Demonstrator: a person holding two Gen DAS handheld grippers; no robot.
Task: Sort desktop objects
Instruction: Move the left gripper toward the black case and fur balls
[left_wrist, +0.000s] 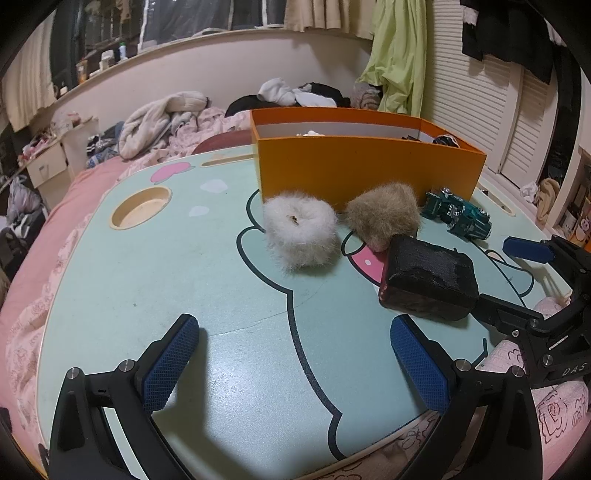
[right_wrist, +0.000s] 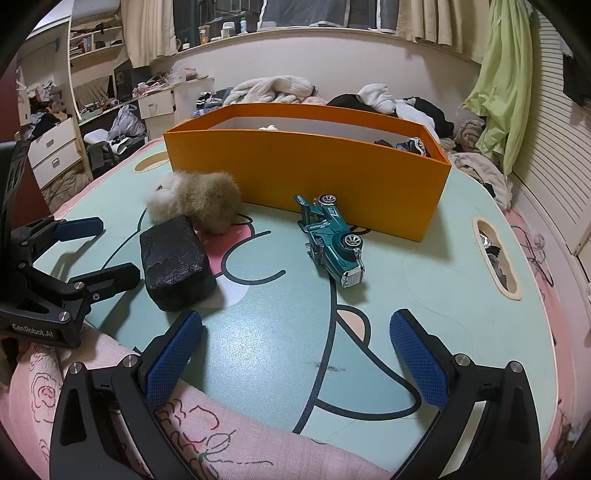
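Observation:
On the pale green cartoon table (left_wrist: 166, 280) a white fluffy ring (left_wrist: 301, 234) and a tan fluffy one (left_wrist: 382, 214) lie in front of the orange box (left_wrist: 369, 166). A black block (left_wrist: 428, 277) sits nearer, and a teal toy car (left_wrist: 460, 216) lies on its side to the right. My left gripper (left_wrist: 295, 362) is open and empty, short of the fluffy rings. My right gripper (right_wrist: 295, 354) is open and empty too, with the toy car (right_wrist: 332, 240) ahead and the black block (right_wrist: 175, 262) to its left. The orange box (right_wrist: 306, 173) holds some items, mostly hidden.
The table rests on a pink bed. A round cup recess (left_wrist: 142, 212) is at its far left, and a slot (right_wrist: 496, 254) sits near its right edge. Clothes are piled behind the box. The other gripper (left_wrist: 513, 277) (right_wrist: 118, 249) shows in each view beside the black block.

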